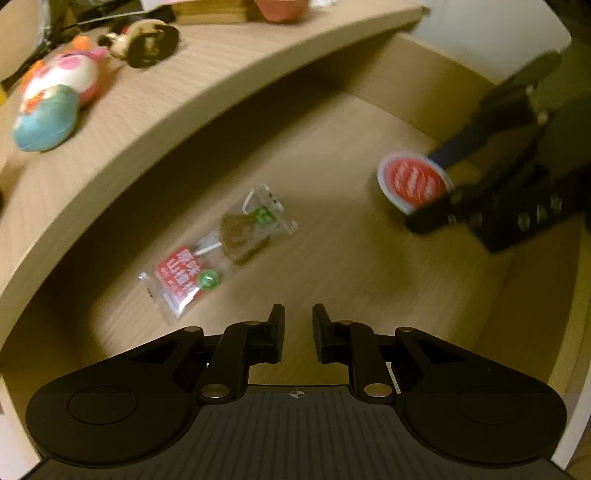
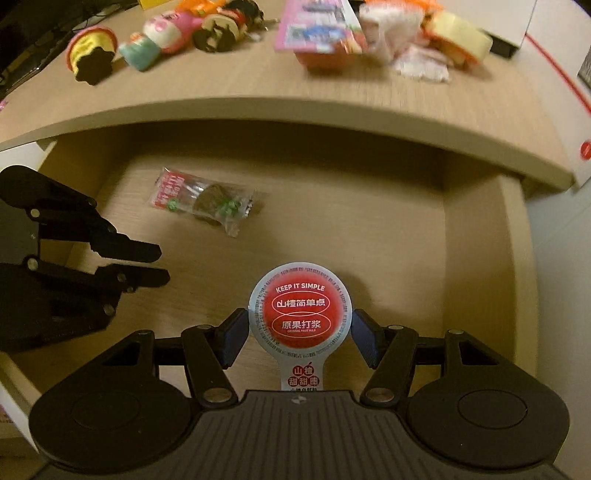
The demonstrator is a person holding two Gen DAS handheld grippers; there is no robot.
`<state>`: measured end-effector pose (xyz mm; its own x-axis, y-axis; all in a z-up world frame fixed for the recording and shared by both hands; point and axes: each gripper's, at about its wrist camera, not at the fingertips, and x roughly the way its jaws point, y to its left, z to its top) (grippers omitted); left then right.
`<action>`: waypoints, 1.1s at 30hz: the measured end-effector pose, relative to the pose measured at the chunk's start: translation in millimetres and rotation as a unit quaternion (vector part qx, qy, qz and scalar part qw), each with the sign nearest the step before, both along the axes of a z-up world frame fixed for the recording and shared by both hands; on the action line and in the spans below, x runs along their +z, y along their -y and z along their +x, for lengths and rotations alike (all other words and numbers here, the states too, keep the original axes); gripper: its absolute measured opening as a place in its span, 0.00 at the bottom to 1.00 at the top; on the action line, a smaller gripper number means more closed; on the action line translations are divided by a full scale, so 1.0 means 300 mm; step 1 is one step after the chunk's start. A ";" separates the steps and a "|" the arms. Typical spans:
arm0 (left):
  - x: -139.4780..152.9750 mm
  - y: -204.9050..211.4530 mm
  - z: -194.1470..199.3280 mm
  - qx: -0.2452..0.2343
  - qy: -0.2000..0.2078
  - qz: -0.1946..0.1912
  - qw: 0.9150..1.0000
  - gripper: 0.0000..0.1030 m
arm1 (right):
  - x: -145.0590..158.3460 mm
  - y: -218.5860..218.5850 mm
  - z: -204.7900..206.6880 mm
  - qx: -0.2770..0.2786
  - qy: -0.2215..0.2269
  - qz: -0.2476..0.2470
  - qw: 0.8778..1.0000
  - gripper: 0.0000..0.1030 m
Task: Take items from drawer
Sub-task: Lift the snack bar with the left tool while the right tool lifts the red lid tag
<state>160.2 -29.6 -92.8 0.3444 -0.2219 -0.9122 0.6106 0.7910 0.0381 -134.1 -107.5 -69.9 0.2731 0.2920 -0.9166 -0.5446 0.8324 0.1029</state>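
The open wooden drawer [image 1: 351, 280] [image 2: 388, 229] lies below the tabletop edge. On its floor rests a clear snack packet [image 1: 221, 247] [image 2: 203, 201] with a red label and a brown piece inside. My left gripper [image 1: 298, 314] [image 2: 162, 265] hangs just short of the packet, jaws slightly apart with nothing between them. My right gripper [image 2: 300, 326] [image 1: 428, 192] is shut on a small cup with a red and white foil lid [image 2: 301, 314] [image 1: 413, 182]; its blue pads [image 2: 234, 338] press both sides, and the lid's tab points back toward the camera.
The tabletop [image 2: 258, 99] [image 1: 147, 96] overhangs the drawer's back. On it lie a pink plush toy [image 1: 59, 99] [image 2: 162, 35], a dark round figure [image 1: 147, 40], a pink-lidded box [image 2: 317, 37] and a yellow pack [image 2: 458, 40]. Drawer walls [image 2: 476, 236] close in both sides.
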 end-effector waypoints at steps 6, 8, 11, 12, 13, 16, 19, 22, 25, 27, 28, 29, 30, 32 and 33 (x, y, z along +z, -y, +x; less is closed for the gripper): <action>-0.026 0.020 -0.004 -0.020 -0.020 -0.004 1.000 0.16 | -0.001 0.031 0.019 -0.026 -0.013 0.016 0.999 0.60; -0.026 0.023 -0.003 -0.024 -0.023 -0.006 0.999 0.17 | -0.003 0.031 0.016 -0.025 -0.015 0.016 0.999 0.60; -0.027 0.032 -0.009 -0.042 -0.030 -0.006 0.999 0.29 | -0.008 0.032 0.015 -0.025 -0.021 0.016 0.999 0.60; -0.029 0.039 -0.018 -0.054 -0.033 -0.007 0.998 0.41 | -0.009 0.033 0.018 -0.026 -0.024 0.017 0.999 0.60; -0.030 0.046 -0.024 -0.068 -0.034 -0.007 0.997 0.52 | -0.010 0.034 0.020 -0.027 -0.028 0.017 0.999 0.60; -0.043 0.070 -0.061 -0.097 -0.029 -0.002 0.995 0.68 | -0.020 0.041 0.027 -0.033 -0.040 0.019 0.998 0.60; -0.043 0.061 -0.064 -0.088 -0.025 -0.013 0.996 0.65 | -0.023 0.043 0.035 -0.038 -0.048 0.019 0.998 0.60; -0.021 0.026 -0.068 -0.076 -0.003 -0.019 0.997 0.62 | -0.024 0.043 0.041 -0.039 -0.049 0.018 0.998 0.60; 0.037 -0.023 -0.077 -0.062 0.062 -0.026 0.996 0.62 | -0.024 0.036 0.046 -0.039 -0.046 0.015 0.998 0.60; 0.063 -0.059 -0.058 -0.047 0.096 -0.024 0.994 0.62 | -0.025 0.035 0.048 -0.039 -0.044 0.015 0.998 0.60; 0.066 -0.070 -0.045 -0.042 0.105 -0.017 0.993 0.62 | -0.026 0.034 0.049 -0.038 -0.043 0.015 0.998 0.60; 0.065 -0.080 -0.023 -0.036 0.115 -0.008 0.993 0.62 | -0.027 0.031 0.051 -0.036 -0.044 0.014 0.998 0.60; 0.061 -0.088 0.002 -0.031 0.121 -0.003 0.992 0.62 | -0.029 0.029 0.053 -0.035 -0.044 0.014 0.998 0.60; 0.044 -0.082 0.021 -0.026 0.120 0.005 0.992 0.56 | -0.031 0.028 0.057 -0.035 -0.046 0.015 0.998 0.60; 0.036 -0.075 0.028 -0.028 0.114 0.006 0.993 0.52 | -0.032 0.029 0.058 -0.035 -0.047 0.015 0.998 0.60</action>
